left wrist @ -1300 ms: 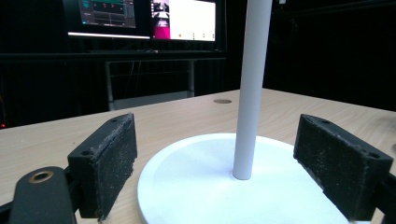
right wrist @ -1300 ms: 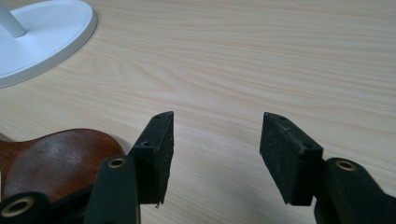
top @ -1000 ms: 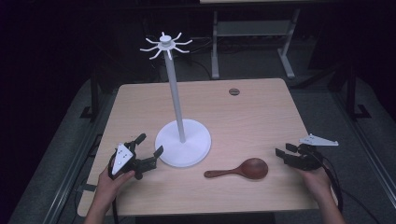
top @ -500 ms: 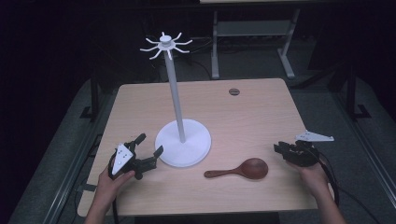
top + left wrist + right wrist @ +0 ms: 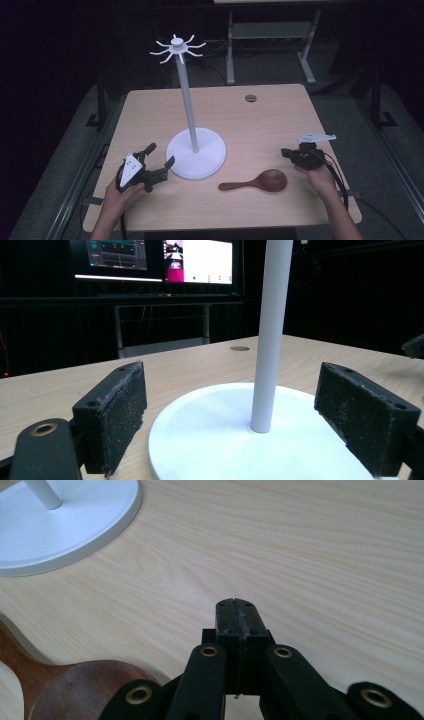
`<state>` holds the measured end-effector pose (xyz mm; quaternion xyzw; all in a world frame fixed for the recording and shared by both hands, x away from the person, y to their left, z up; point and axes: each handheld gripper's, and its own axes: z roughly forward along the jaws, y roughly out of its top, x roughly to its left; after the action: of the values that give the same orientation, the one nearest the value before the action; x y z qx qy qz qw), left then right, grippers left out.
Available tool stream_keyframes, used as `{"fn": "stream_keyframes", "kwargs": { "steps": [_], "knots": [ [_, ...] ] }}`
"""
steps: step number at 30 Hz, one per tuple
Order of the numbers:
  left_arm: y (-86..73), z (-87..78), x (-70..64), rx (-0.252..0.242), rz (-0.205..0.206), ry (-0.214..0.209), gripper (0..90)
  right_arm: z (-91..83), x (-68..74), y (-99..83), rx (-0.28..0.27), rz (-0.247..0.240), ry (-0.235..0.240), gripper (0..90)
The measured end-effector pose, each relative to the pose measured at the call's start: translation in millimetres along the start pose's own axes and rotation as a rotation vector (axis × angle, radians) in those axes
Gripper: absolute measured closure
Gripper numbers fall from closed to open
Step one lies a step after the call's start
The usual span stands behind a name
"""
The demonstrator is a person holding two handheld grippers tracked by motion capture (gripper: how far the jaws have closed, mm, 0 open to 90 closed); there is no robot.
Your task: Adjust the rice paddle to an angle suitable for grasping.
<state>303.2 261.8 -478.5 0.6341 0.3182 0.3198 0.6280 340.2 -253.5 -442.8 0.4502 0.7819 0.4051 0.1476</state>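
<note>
A white stand (image 5: 195, 150) with a round base, a tall pole and a ring of hooks (image 5: 176, 48) on top rises from the middle of the wooden table (image 5: 260, 125). A dark brown wooden spoon (image 5: 260, 181) lies flat in front of the base, bowl to the right. My left gripper (image 5: 159, 156) rests at the base's left edge, jaws wide open toward the pole (image 5: 270, 335), with the base (image 5: 210, 435) between its pads (image 5: 112, 415). My right gripper (image 5: 286, 151) hovers just right of the spoon's bowl (image 5: 75, 690), jaws pressed together on nothing (image 5: 239, 611).
A small dark round cap (image 5: 250, 98) sits in the table's far right part. Behind the table stand a metal frame (image 5: 270, 35) and lit monitors (image 5: 197, 260). Bare wood spreads to the right of the stand and along the front edge.
The right gripper has drifted slightly left and forward, closer to the spoon's bowl. The left gripper, the stand and the spoon have stayed put.
</note>
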Motion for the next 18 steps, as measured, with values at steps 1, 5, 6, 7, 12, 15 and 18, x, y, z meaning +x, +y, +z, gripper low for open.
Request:
{"fn": "stream_keyframes", "kwargs": {
  "steps": [1, 5, 6, 7, 12, 15, 18],
  "knots": [
    [0.0, 0.0, 0.0, 0.000, 0.000, 0.000, 12.9, 0.0, 0.0, 0.0, 0.000, 0.000, 0.000, 89.9],
    [0.0, 0.0, 0.1, -0.001, 0.000, -0.001, 12.8, 10.4, 4.1, 3.2, 0.028, -0.003, 0.033, 89.9],
    [0.0, 0.0, 0.1, -0.001, 0.000, -0.001, 12.8, 12.1, 5.7, 2.7, 0.037, -0.005, 0.044, 89.9],
    [0.0, 0.0, 0.0, -0.001, -0.001, -0.001, 12.8, 12.1, 5.7, 2.7, 0.037, -0.005, 0.044, 89.9],
    [0.0, 0.0, 0.1, -0.001, 0.000, -0.001, 12.8, 19.3, 14.5, -0.5, 0.076, -0.039, 0.078, 89.9],
    [0.0, 0.0, 0.0, 0.000, 0.000, -0.002, 12.8, 23.2, 20.1, -2.5, 0.108, -0.062, 0.097, 89.9],
    [0.0, 0.1, 0.0, -0.001, 0.000, -0.003, 12.8, 24.5, 21.9, -3.6, 0.122, -0.057, 0.103, 89.9]
  ]
}}
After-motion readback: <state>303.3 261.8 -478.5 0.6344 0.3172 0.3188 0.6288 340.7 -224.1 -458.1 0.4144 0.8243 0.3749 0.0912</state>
